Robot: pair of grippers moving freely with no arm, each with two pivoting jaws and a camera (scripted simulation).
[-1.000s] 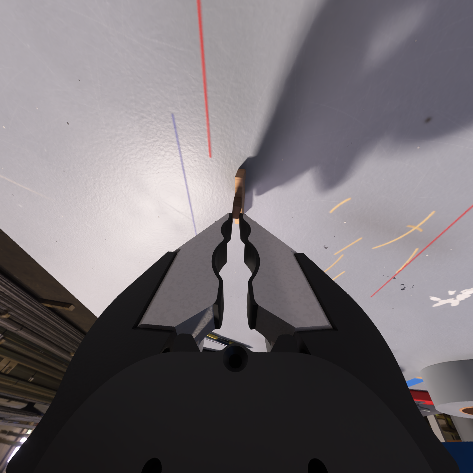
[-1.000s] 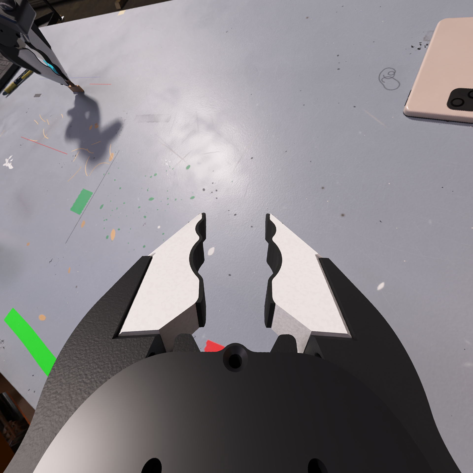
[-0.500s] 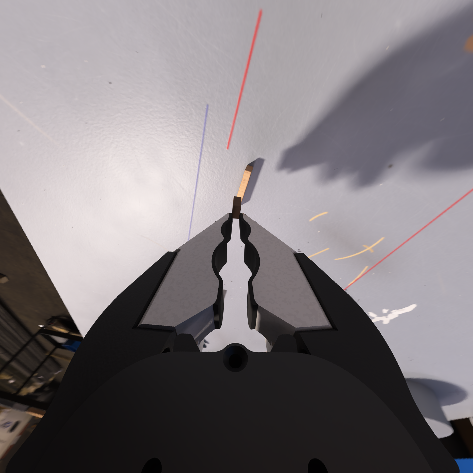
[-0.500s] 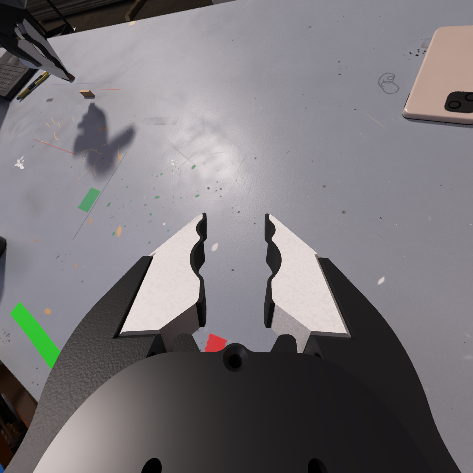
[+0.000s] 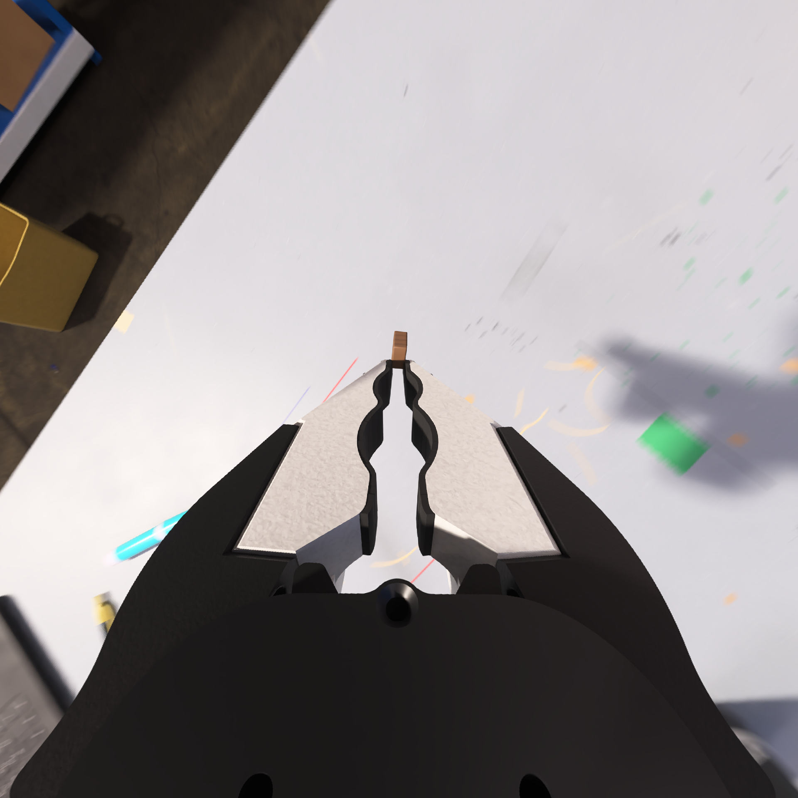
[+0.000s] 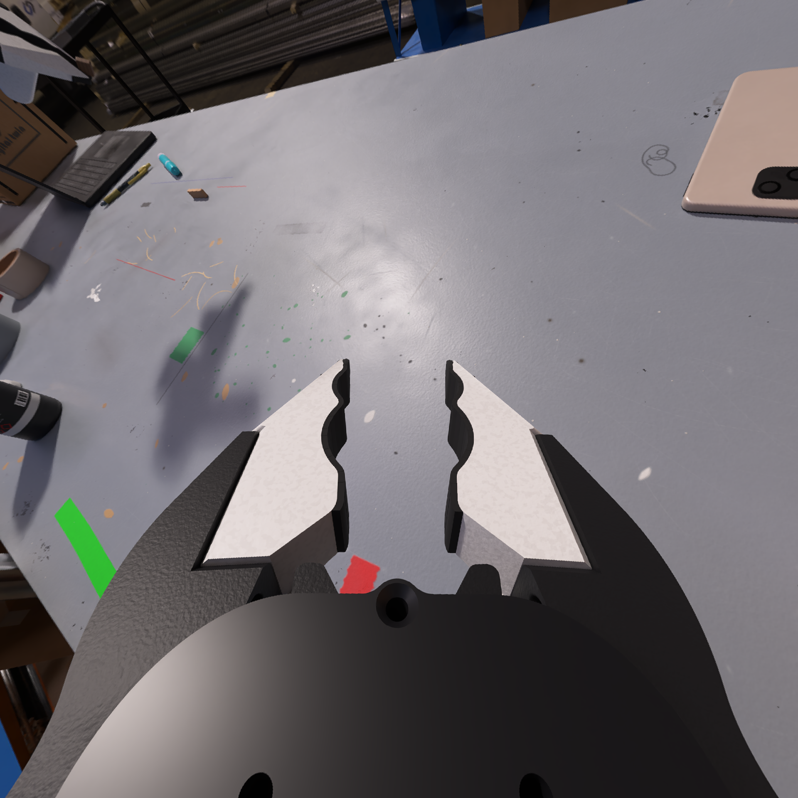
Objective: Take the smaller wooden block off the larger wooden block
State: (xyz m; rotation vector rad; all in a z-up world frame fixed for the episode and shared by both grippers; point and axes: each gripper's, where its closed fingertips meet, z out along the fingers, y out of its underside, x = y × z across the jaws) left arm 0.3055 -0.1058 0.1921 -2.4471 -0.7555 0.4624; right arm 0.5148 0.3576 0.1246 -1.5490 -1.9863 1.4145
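Note:
My left gripper (image 5: pixel 398 365) is shut on the smaller wooden block (image 5: pixel 399 345), a little tan piece that sticks out past the fingertips, held high above the grey table (image 5: pixel 432 194). The larger wooden block (image 6: pixel 198 194) lies flat and alone on the table at the far left of the right wrist view. It does not show in the left wrist view. The left gripper (image 6: pixel 80 71) shows in the top left corner of the right wrist view, well above that block. My right gripper (image 6: pixel 396 367) is open and empty over the middle of the table (image 6: pixel 475 216).
A pink phone (image 6: pixel 742 147) lies at the far right. A cyan marker (image 6: pixel 169 165), a black and yellow pen (image 6: pixel 127 183) and a dark flat slab (image 6: pixel 103 166) lie near the larger block. A tape roll (image 6: pixel 21 272) and a black can (image 6: pixel 26 414) lie at the left edge.
My left gripper has risen and swung away from the table with the smaller block, leaving the larger block lying alone. My right gripper has stayed open and pulled back a little.

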